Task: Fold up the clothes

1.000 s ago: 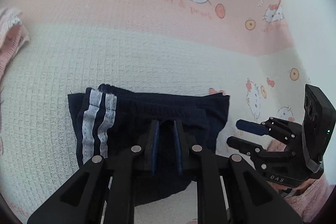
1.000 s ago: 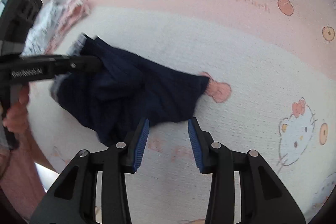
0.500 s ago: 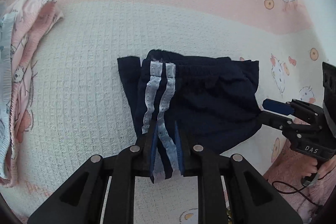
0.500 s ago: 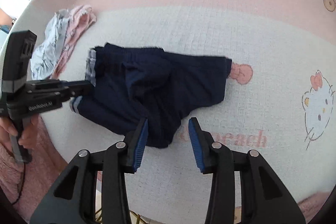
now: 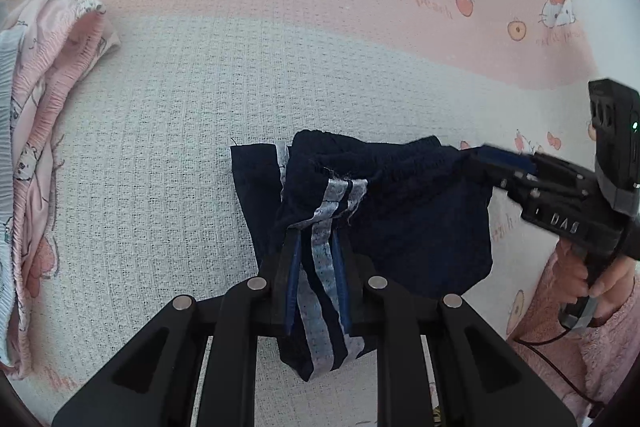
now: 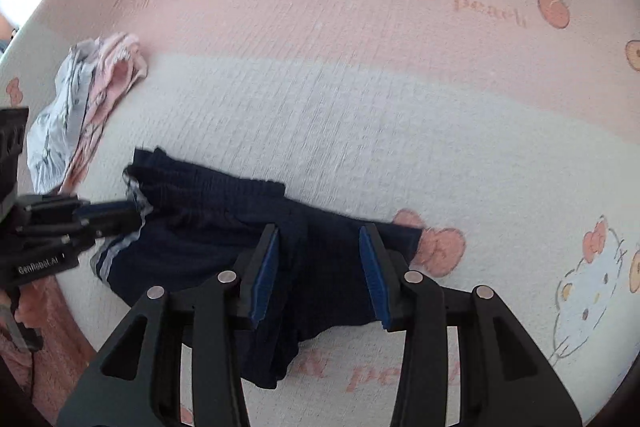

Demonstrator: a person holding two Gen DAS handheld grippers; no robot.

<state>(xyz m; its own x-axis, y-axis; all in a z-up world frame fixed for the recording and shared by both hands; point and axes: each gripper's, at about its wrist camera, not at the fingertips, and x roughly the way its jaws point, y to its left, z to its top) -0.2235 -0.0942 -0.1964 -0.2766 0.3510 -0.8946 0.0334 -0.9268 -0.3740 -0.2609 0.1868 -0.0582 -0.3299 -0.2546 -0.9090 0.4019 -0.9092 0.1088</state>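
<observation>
Two readable labels: "DAS" on right gripper (image 5: 496, 167), "GenRobot.AI" on left gripper (image 6: 120, 213).

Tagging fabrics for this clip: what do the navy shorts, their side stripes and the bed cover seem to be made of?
Navy shorts: soft, matte knit, probably sportswear jersey; it drapes limply where the left gripper pinches it. Side stripes: pale grey-white with a fine mesh look, likely sewn-on tape. Bed cover: waffle-weave textile with printed cartoon cats, likely cotton; the fibre cannot be told.

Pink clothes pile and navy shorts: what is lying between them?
Only bare white bedspread between pink clothes pile and navy shorts, in left wrist view.
</observation>
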